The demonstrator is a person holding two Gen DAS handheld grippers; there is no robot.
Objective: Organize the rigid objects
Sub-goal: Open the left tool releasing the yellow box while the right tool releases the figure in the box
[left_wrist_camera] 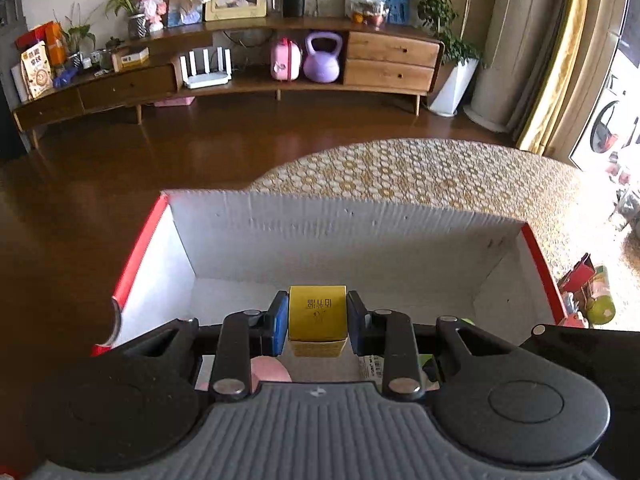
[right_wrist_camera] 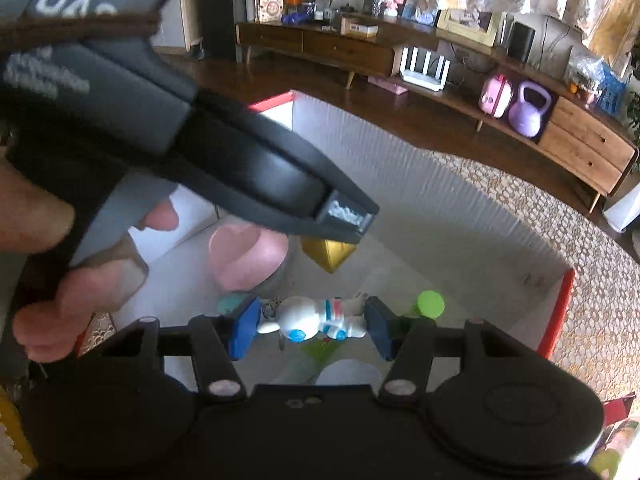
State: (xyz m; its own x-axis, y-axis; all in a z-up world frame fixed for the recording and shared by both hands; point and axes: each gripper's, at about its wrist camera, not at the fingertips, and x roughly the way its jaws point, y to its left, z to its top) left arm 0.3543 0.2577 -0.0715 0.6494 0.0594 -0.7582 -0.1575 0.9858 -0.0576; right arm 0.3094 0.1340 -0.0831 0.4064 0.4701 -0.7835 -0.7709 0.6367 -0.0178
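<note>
Blue-padded left gripper (left_wrist_camera: 318, 320) clamps a gold box (left_wrist_camera: 317, 314) above the white carton (left_wrist_camera: 340, 220); right gripper (right_wrist_camera: 306, 326), fingers apart, brackets an astronaut figurine (right_wrist_camera: 320, 318).

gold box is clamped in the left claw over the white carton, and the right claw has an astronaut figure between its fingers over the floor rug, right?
One thing is off. The right wrist view shows the astronaut figure between the right claw fingers over the white carton, not over the rug. The gold box in the left claw is as you say.
</note>
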